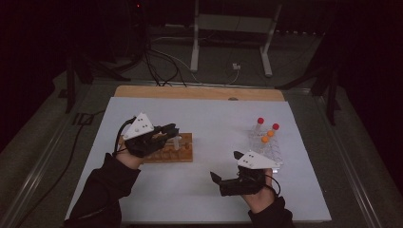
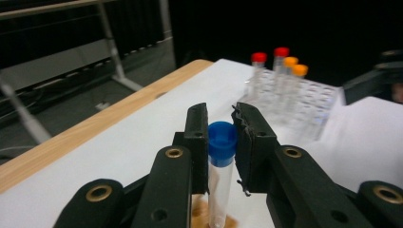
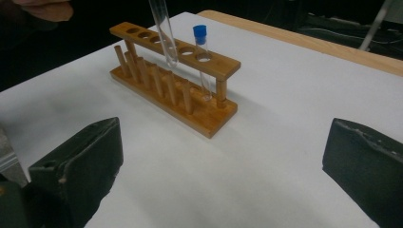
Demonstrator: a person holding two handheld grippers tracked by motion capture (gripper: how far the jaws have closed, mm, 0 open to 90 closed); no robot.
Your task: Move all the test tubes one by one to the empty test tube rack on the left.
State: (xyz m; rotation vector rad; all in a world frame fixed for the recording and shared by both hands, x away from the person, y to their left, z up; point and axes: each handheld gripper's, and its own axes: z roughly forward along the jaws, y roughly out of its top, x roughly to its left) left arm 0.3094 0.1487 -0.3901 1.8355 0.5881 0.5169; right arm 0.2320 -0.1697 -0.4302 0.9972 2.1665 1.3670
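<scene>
My left gripper (image 1: 172, 131) is shut on a blue-capped clear tube (image 2: 222, 142) and holds it upright over the wooden rack (image 1: 184, 155). In the right gripper view that held tube (image 3: 164, 33) hangs tilted, its round end just above a hole in the rack's (image 3: 190, 107) top bar. A second blue-capped tube (image 3: 203, 61) stands in the end hole beside it. My right gripper (image 1: 224, 167) is open near the table's front, its jaws wide apart with nothing between them and pointing toward the wooden rack.
A clear plastic rack (image 1: 270, 153) at the right holds red-capped tubes (image 1: 260, 120) and orange-capped tubes (image 1: 268, 136). The white sheet (image 1: 204, 190) covers the table, and a bare wooden strip (image 1: 199, 92) runs along its far edge.
</scene>
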